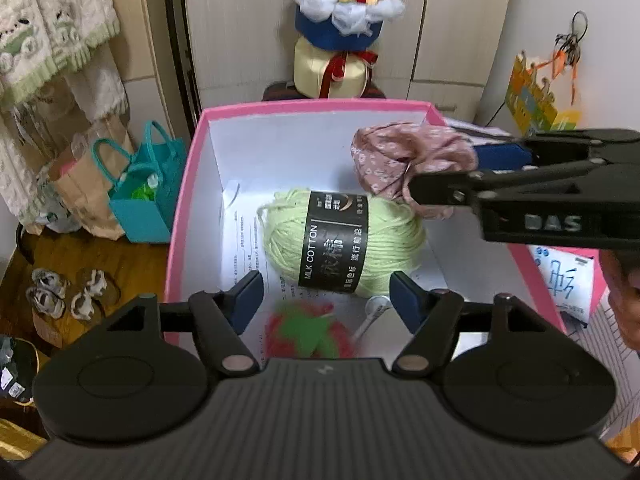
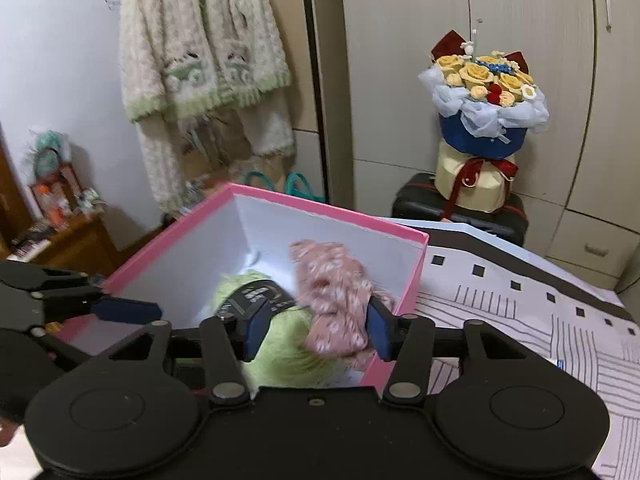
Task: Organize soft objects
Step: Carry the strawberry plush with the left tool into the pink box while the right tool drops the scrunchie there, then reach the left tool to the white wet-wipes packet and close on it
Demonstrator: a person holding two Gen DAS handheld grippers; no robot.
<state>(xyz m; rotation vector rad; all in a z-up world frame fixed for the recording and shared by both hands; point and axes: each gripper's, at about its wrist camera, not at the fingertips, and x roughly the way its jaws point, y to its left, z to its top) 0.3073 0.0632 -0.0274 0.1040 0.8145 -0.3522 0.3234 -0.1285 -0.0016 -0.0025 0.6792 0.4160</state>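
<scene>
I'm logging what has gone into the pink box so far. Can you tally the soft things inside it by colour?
Light green, yarn ball: 1
Pink floral, fabric piece: 1
Red and green, fuzzy strawberry-like item: 1
Total: 3 in the pink box

Green yarn ball [image 1: 344, 240], pink floral cloth [image 1: 404, 156] and red strawberry plush [image 1: 310, 330] (blurred) lie inside pink box [image 1: 182, 216].

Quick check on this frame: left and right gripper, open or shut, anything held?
Left gripper: open, holding nothing; the red and green strawberry plush lies below it in the pink box.
Right gripper: open; the pink floral cloth is between its jaws, not gripped.
</scene>
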